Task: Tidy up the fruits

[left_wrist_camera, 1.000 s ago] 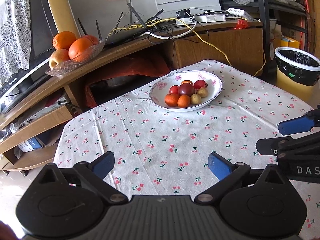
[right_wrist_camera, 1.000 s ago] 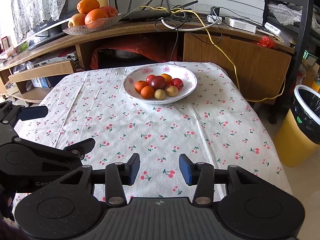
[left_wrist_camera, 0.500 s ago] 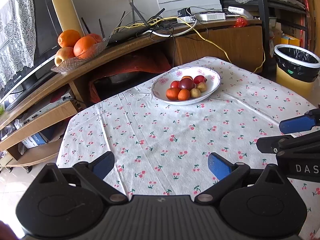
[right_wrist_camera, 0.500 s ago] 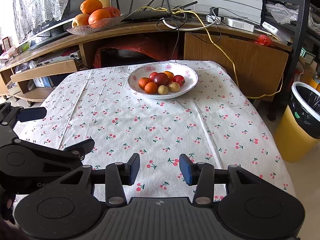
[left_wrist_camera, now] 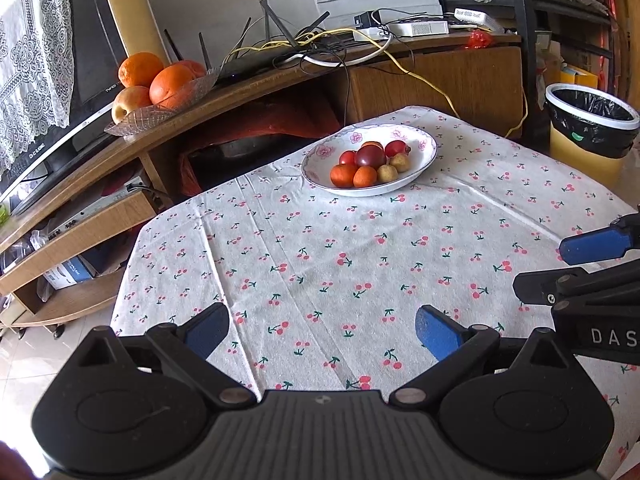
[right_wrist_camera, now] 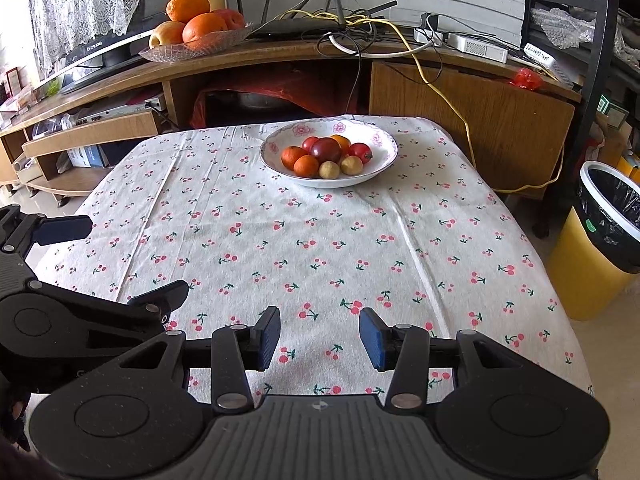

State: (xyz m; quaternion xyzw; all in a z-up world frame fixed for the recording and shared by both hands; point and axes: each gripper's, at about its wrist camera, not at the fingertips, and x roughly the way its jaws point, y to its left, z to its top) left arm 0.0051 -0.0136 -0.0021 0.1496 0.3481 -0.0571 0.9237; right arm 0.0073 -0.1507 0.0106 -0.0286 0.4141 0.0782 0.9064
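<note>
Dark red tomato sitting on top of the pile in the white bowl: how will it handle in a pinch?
The dark red tomato looks round and glossy, so it may slip between flat pads. It rests on smaller fruits in the white bowl, so nudging it probably sends it or its neighbours rolling. Likely soft-skinned: squeeze gently.

I see a white tablecloth with red cherry print, a white bowl with pink flowers, blue gripper pads, and a yellow bin.
</note>
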